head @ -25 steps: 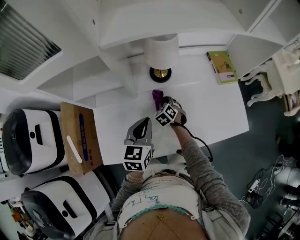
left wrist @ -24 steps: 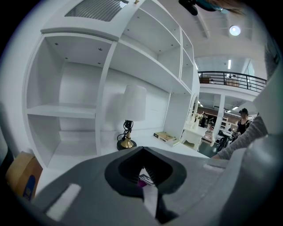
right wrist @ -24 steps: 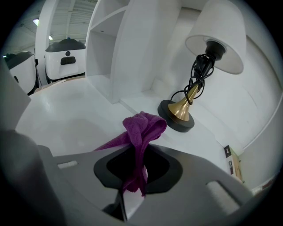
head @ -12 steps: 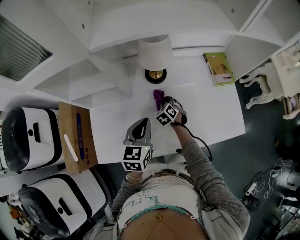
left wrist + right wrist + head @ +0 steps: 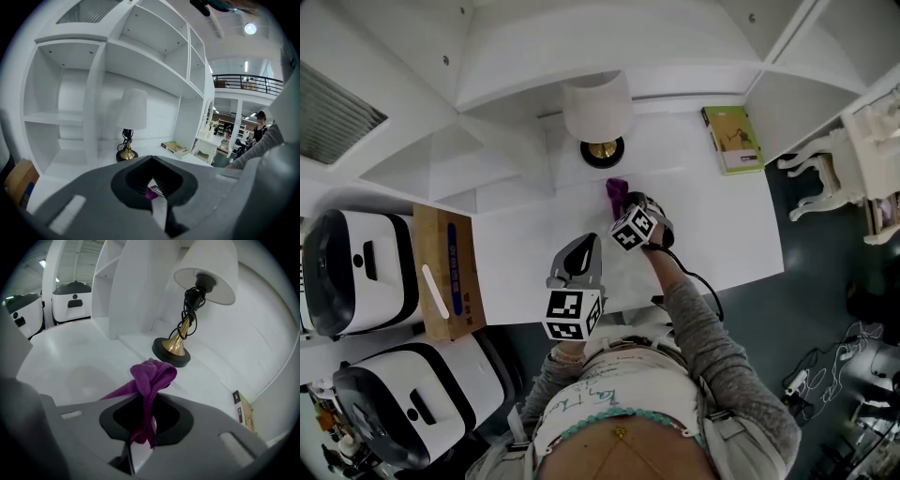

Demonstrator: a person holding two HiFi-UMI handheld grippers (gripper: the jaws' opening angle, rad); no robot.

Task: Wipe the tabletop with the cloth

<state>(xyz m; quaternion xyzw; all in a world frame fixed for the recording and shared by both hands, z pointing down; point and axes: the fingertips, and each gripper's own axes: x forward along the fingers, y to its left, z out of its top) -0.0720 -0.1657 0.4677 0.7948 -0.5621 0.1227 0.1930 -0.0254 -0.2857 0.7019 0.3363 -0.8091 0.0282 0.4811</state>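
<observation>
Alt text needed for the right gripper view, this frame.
The right gripper has its jaws shut on a bunched purple cloth, with a white tabletop beyond. Behind it stands a lamp with a gold base and white shade; a book lies far right.

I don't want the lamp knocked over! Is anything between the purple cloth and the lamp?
Nothing is in the way. In the right gripper view, only bare white tabletop lies between the purple cloth and the lamp.
</observation>
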